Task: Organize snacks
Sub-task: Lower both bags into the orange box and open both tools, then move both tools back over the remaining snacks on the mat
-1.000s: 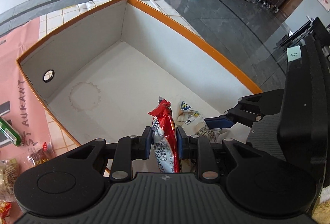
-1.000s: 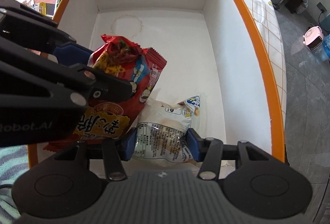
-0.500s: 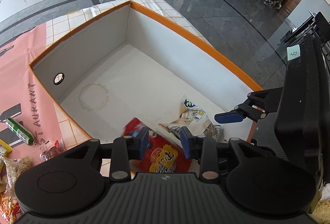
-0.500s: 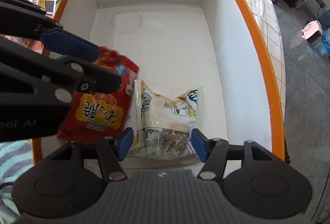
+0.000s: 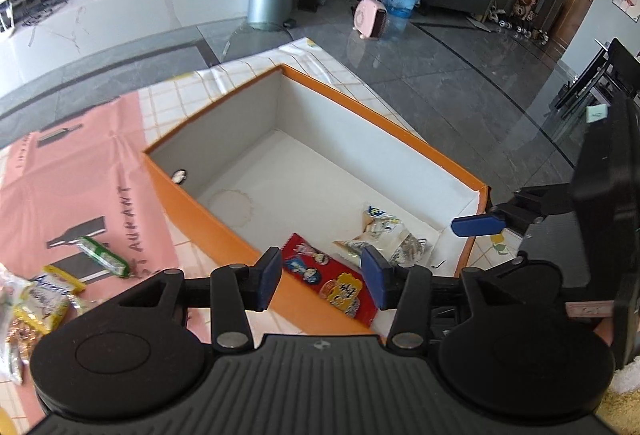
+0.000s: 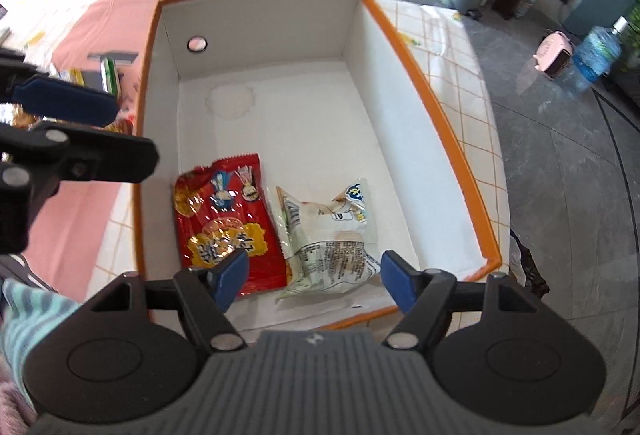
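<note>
Your left tongs and right tongs are both opening, empty, above the box. The red pack and clear pack lie side by side inside; your tongs hide their near ends.

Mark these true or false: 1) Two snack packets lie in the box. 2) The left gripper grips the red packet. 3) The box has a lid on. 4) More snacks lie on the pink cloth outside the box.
1) True: the red packet and the clear packet lie side by side on the box floor.
2) False: the left gripper is opening, nothing between its jaws.
3) False: the box is open-topped.
4) True: the green snack and others lie on the pink cloth.
</note>
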A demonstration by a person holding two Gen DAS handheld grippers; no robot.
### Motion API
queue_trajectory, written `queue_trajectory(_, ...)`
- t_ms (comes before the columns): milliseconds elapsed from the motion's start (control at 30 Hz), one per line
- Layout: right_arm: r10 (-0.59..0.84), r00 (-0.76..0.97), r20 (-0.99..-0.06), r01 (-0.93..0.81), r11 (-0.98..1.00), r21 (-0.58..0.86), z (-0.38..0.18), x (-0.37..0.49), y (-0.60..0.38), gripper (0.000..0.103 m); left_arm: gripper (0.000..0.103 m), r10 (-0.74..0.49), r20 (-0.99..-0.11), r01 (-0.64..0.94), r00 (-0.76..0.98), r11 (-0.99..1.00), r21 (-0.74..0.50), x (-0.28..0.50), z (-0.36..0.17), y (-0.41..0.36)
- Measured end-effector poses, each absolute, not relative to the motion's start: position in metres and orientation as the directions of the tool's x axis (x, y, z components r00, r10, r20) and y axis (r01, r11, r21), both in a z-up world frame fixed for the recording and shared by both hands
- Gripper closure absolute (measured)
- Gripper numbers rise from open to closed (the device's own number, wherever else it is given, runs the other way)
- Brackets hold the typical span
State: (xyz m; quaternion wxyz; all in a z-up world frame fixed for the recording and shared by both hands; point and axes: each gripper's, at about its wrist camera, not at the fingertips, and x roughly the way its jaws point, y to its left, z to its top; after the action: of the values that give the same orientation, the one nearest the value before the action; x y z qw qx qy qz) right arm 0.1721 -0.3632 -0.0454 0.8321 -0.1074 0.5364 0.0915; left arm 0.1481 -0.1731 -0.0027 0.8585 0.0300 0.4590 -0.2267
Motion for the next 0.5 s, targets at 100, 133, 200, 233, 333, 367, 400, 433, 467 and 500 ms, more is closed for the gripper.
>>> queue_trajectory(100, 0.071, 0.464, -0.883, -0.225, 0.973, -0.04, -0.031, 0.156, -0.357, 0.032, 0.048, -0.336, -0.79, 0.397, 0.513, 0.909, -0.129, 0.134, 0.006, -0.158)
queue_trajectory(133, 0.083, 0.483, -0.872, -0.215, 0.976, -0.026, -0.026, 0.151, -0.354, 0.032, 0.047, -0.327, -0.785, 0.388, 0.526, 0.914, -0.121, 0.129, 0.008, -0.152)
queue_trajectory(200, 0.105, 0.517, -0.85, -0.204, 0.979, -0.004, -0.02, 0.14, -0.344, 0.032, 0.043, -0.306, -0.778, 0.37, 0.549, 0.923, -0.102, 0.12, 0.012, -0.14)
queue_trajectory(233, 0.117, 0.534, -0.838, -0.204, 0.979, 0.007, -0.017, 0.134, -0.338, 0.032, 0.043, -0.295, -0.775, 0.362, 0.559, 0.927, -0.092, 0.115, 0.013, -0.134)
queue_trajectory(333, 0.157, 0.578, -0.801, -0.209, 0.977, 0.04, -0.012, 0.118, -0.317, 0.033, 0.042, -0.255, -0.772, 0.332, 0.583, 0.941, -0.06, 0.102, 0.016, -0.115)
queue_trajectory(367, 0.172, 0.59, -0.789, -0.215, 0.975, 0.052, -0.011, 0.113, -0.309, 0.033, 0.042, -0.245, -0.772, 0.32, 0.586, 0.946, -0.057, 0.099, 0.016, -0.107)
queue_trajectory(400, 0.187, 0.601, -0.777, -0.22, 0.973, 0.063, -0.011, 0.108, -0.301, 0.033, 0.042, -0.238, -0.774, 0.308, 0.586, 0.949, -0.059, 0.096, 0.016, -0.099)
queue_trajectory(433, 0.202, 0.609, -0.767, -0.228, 0.971, 0.075, -0.011, 0.103, -0.293, 0.033, 0.042, -0.232, -0.777, 0.296, 0.586, 0.953, -0.062, 0.092, 0.016, -0.091)
queue_trajectory(467, 0.217, 0.614, -0.758, -0.234, 0.968, 0.088, -0.011, 0.099, -0.285, 0.033, 0.042, -0.225, -0.778, 0.283, 0.586, 0.957, -0.063, 0.089, 0.016, -0.084)
queue_trajectory(500, 0.232, 0.621, -0.749, -0.236, 0.966, 0.104, -0.012, 0.094, -0.277, 0.033, 0.042, -0.217, -0.779, 0.272, 0.589, 0.96, -0.062, 0.087, 0.016, -0.077)
